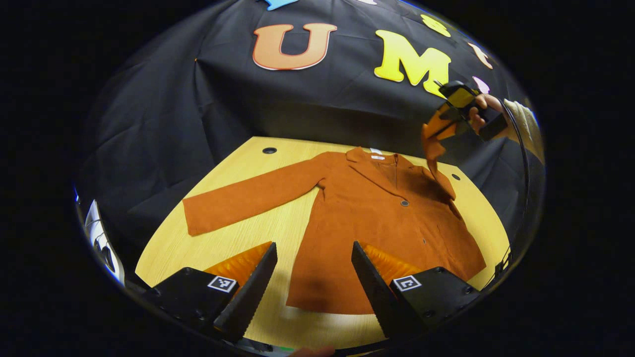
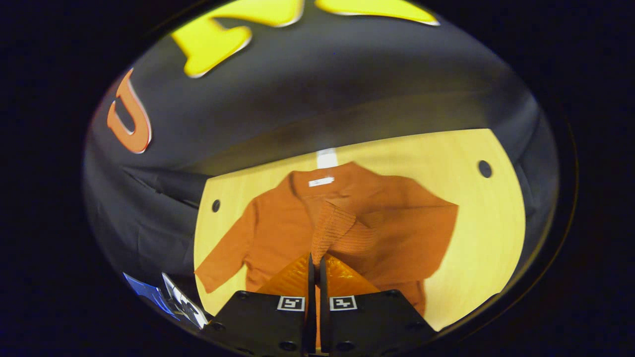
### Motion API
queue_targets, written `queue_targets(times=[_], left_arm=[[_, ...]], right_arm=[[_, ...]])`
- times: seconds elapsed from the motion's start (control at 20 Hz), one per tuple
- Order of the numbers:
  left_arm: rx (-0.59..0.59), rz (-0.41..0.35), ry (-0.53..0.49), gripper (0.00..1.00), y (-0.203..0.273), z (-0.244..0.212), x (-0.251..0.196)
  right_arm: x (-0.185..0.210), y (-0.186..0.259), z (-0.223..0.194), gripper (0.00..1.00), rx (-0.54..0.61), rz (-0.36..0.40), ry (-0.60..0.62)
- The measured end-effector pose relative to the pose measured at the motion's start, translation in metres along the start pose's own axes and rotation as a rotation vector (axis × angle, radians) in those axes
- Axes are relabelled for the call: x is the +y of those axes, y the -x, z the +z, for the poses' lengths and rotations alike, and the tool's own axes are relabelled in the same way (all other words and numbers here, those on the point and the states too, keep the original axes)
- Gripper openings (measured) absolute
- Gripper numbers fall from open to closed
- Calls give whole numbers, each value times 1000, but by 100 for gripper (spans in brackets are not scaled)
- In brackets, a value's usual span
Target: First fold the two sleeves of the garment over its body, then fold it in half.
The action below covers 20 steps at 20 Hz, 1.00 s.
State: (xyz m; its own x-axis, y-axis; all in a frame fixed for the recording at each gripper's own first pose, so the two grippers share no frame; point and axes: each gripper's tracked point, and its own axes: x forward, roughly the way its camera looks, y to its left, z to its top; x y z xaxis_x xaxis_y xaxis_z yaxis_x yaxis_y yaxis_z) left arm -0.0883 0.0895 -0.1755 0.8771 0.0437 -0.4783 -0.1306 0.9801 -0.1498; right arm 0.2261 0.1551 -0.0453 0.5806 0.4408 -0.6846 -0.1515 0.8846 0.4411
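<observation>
A rust-orange jacket [image 1: 377, 218] lies face up on the wooden table [image 1: 278, 233], collar toward the far wall. Its left sleeve [image 1: 248, 198] stretches flat out to the left. My left gripper [image 1: 313, 258] hovers open above the jacket's hem, nothing between its fingers. Its right sleeve [image 1: 434, 136] is lifted off the table by my right gripper [image 1: 446, 124], held by a hand at the upper right. In the right gripper view, the right gripper [image 2: 315, 260] is shut on the ribbed sleeve cuff [image 2: 332, 230], hanging high over the jacket body [image 2: 397, 228].
The table has round holes near its far corners [image 1: 269, 150] [image 2: 484, 169]. Black cloth walls close in behind and on both sides. Some light-coloured equipment [image 1: 99, 238] sits off the table's left edge.
</observation>
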Motion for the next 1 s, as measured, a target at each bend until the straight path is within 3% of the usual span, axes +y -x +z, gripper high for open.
queue_targets(times=[0.15,0.35,0.45,0.7,0.95,1.0], left_arm=[[11,0,-14,99,5,-7,14],[32,29,-3,98,12,-20,39],[37,48,11,98,16,-24,48],[58,92,61,98,23,-38,62],[57,116,81,99,23,-38,66],[50,120,83,99,23,-34,66]], right_arm=[[70,-41,-20,4,39,62,64],[110,-105,-35,4,63,32,122],[114,-137,-48,4,104,5,115],[116,-154,-62,8,157,-8,53],[119,-146,-51,13,135,60,-48],[125,-139,-47,14,131,116,-83]])
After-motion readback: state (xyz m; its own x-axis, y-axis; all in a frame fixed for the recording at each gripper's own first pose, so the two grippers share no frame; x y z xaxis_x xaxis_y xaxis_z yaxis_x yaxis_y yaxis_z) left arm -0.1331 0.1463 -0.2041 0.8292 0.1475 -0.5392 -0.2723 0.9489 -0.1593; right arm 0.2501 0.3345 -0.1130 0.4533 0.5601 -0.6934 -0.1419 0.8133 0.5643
